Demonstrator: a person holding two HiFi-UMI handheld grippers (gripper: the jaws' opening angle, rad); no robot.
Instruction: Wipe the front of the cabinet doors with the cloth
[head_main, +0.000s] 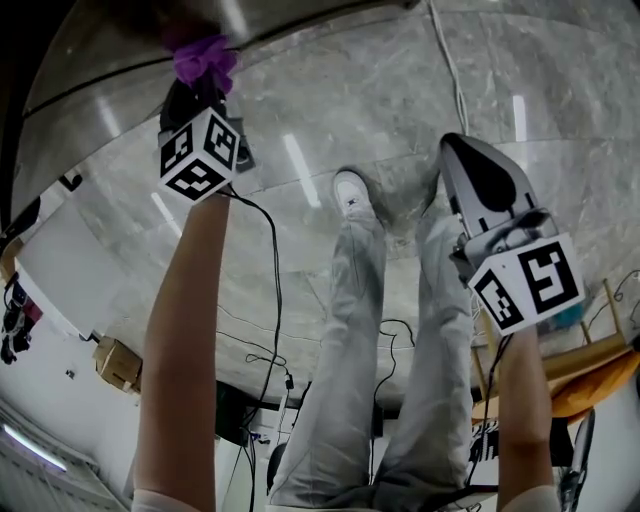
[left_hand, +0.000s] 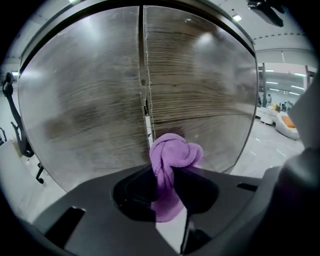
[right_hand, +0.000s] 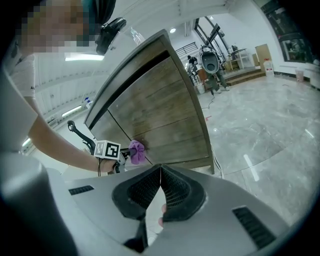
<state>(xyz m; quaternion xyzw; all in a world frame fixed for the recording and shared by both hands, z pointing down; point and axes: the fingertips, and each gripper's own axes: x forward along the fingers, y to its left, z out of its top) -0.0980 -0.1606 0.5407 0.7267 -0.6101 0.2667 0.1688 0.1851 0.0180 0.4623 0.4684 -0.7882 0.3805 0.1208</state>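
A purple cloth is bunched between the jaws of my left gripper, which is shut on it. The cloth sits just in front of the wooden cabinet doors, close to the vertical seam between them, low on the front. In the head view the cloth is at the top left against the cabinet, with my left gripper behind it. My right gripper is shut and holds nothing; it hangs back over the floor, away from the cabinet. It looks at the cloth from the side.
The person's legs and a white shoe stand on the grey marble floor. Black cables trail over it. A cardboard box lies at the left, orange cushions and a wooden frame at the right. Machines stand far back.
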